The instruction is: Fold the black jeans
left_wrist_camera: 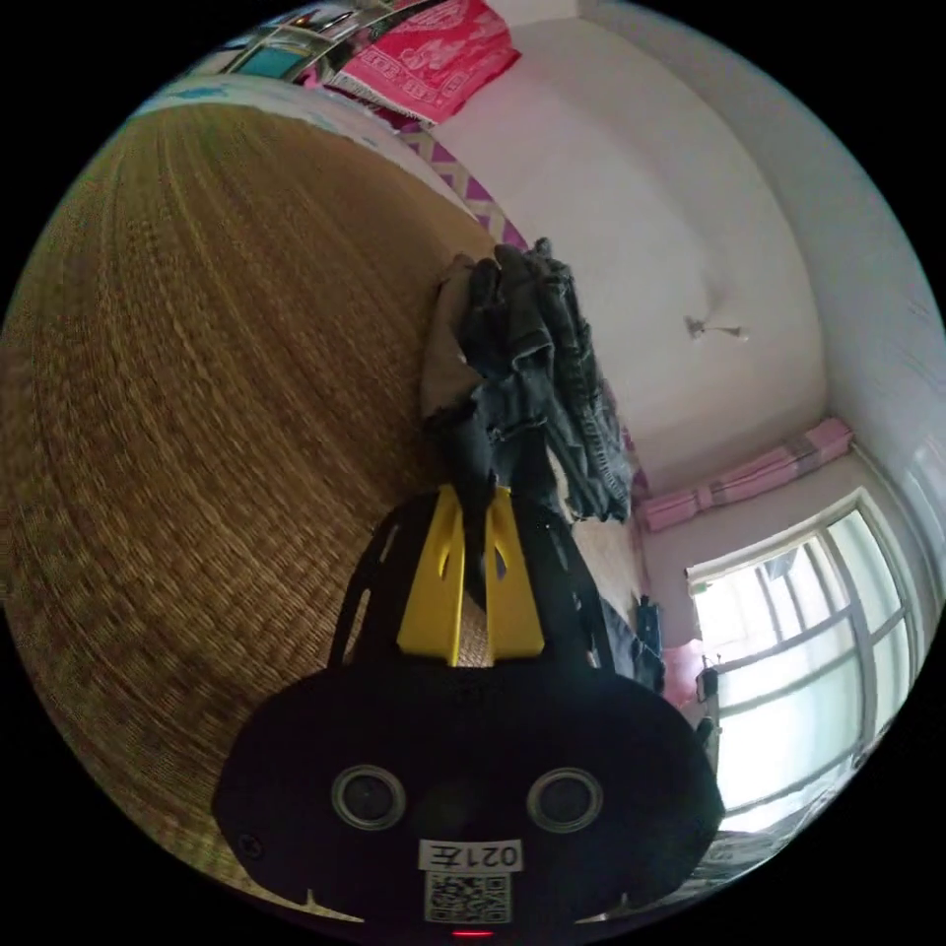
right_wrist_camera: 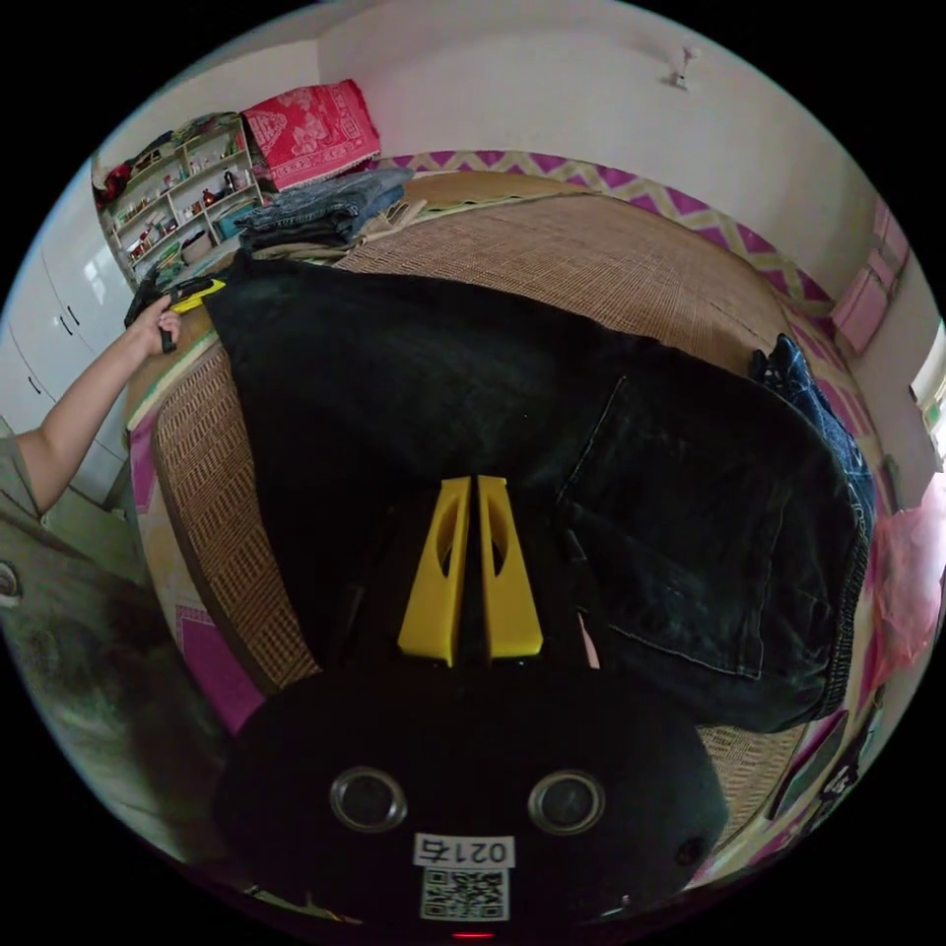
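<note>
two tongs hold the black jeans point(right_wrist_camera: 512, 414), spread over the woven mat point(right_wrist_camera: 611, 256). the right gripper point(right_wrist_camera: 470, 485) bites cloth near the pocket; the left gripper point(left_wrist_camera: 475, 498) pinches a thin bunched end, which may slip under tension.

From my right tongs point(right_wrist_camera: 477, 485) the black jeans point(right_wrist_camera: 512, 414) are spread flat across the woven mat, stretching away past the jaw tips; a back pocket with pale stitching sits just off to the right of them; faded charcoal denim. Over at my left tongs point(left_wrist_camera: 477, 493) a bunched strip of that cloth is pinched between the jaws.
</note>
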`<control>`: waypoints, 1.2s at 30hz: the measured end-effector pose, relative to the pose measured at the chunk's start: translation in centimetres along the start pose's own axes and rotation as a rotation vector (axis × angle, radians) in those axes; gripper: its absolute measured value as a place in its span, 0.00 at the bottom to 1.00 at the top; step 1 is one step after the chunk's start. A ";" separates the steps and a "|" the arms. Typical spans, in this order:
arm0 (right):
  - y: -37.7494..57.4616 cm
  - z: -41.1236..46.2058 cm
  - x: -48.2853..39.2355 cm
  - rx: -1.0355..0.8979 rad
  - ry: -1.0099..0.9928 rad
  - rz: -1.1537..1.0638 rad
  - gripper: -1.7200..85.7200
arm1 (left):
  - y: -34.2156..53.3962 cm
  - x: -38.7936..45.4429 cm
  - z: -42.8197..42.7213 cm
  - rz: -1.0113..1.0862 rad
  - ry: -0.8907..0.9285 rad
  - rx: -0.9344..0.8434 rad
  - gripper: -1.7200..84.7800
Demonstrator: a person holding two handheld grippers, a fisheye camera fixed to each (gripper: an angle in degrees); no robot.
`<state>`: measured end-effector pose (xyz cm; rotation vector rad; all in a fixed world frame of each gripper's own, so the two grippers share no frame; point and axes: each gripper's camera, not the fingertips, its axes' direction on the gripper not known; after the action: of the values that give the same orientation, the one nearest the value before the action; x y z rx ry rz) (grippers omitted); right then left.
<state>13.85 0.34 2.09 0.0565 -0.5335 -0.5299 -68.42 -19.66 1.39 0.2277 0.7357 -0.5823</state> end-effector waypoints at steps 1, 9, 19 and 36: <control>0.1 -0.1 0.0 0.003 0.006 -0.004 0.02 | 0.4 1.1 -0.3 0.025 0.001 0.012 0.02; 6.1 -9.5 4.2 0.276 0.019 0.161 0.03 | 11.0 25.7 -2.2 0.641 -0.078 0.124 0.03; 17.6 -14.2 8.9 0.297 0.057 0.332 0.04 | 35.6 44.9 17.6 1.001 -0.028 -0.210 0.03; 22.6 -15.9 20.9 0.395 -0.101 0.653 0.12 | 53.7 49.1 31.2 1.168 -0.061 -0.458 0.09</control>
<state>47.60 8.22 2.45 0.2232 -0.7092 0.2155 9.16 -8.43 -10.00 0.1737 0.5396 0.6818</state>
